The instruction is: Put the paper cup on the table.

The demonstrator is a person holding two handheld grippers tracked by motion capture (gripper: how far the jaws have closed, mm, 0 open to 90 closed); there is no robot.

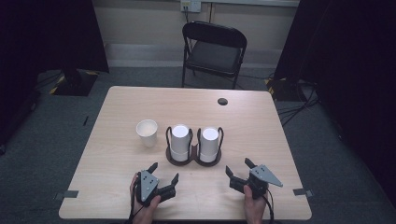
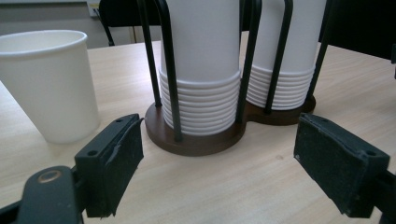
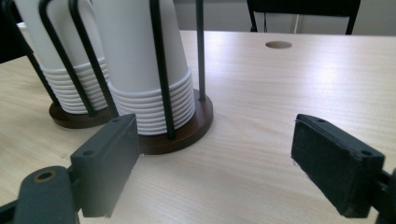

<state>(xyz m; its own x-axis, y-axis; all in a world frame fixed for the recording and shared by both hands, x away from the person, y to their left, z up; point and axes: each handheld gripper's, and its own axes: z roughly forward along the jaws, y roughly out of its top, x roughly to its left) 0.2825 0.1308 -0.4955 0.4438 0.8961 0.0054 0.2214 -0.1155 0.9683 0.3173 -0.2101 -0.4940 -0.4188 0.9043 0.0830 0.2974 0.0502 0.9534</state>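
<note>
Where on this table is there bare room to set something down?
The far strip of the light wooden table behind the double cup holder is bare up to the round cable hole, as are both side margins. It is crowded between the single white paper cup and the holder.

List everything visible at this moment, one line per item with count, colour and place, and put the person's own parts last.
Table: one, light wood, centre, with a round cable hole near its far edge.
Cup holder: one, dark brown double base with black wire loops, table middle.
Cup stacks: two, white, upside down in the holder, left stack and right stack.
Loose paper cup: one, white, upright, left of the holder and apart from it.
Folding chair: one, black, beyond the table.
Wall socket: one, pale, on the far wall.
Tape marks: grey, on the floor by the near corners.
Left gripper: black, open, near edge.
Right gripper: black, open, near edge.
Hands: two, left hand, right hand.
</note>
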